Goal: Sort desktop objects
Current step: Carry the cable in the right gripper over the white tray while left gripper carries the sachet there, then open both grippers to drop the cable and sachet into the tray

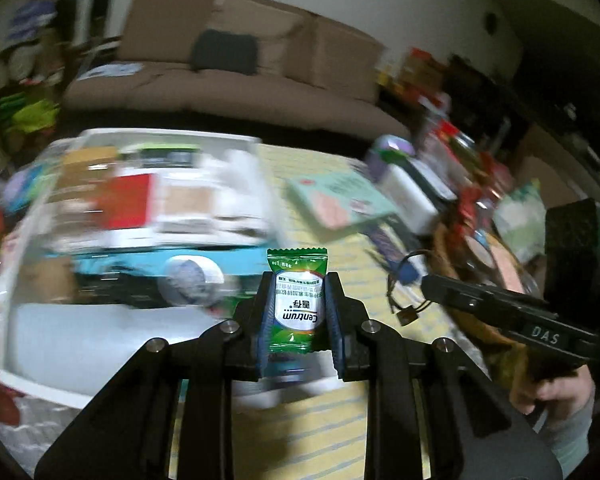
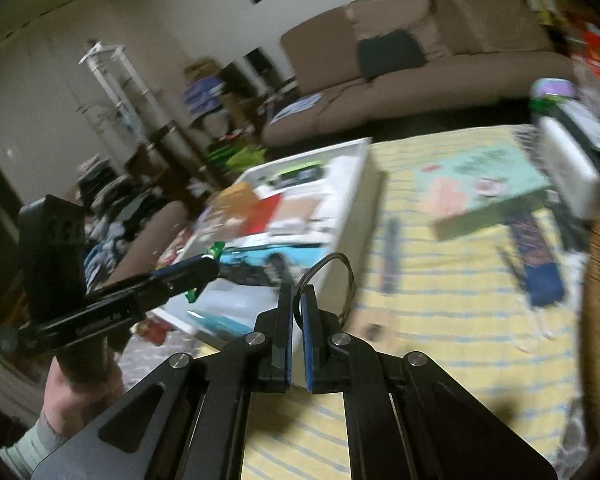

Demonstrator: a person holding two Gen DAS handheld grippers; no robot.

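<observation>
A green and white Centrum sachet (image 1: 296,308) stands upright between the blue pads of my left gripper (image 1: 297,276), which is shut on it above the white tray (image 1: 40,384). In the right wrist view the left gripper (image 2: 212,264) shows from the side over the tray's near end (image 2: 180,320), with green sachet edges sticking out. My right gripper (image 2: 299,288) is shut on a dark wire loop (image 2: 342,260). From the left wrist view, a small brass padlock (image 1: 406,316) hangs from that loop under the right gripper (image 1: 426,282).
The tray holds several boxes and cards and lies on a yellow striped cloth (image 2: 440,320). A mint-green box (image 2: 488,188) lies further back. A wicker basket (image 1: 472,328) and cluttered packets crowd the right side. A brown sofa (image 1: 228,80) stands behind.
</observation>
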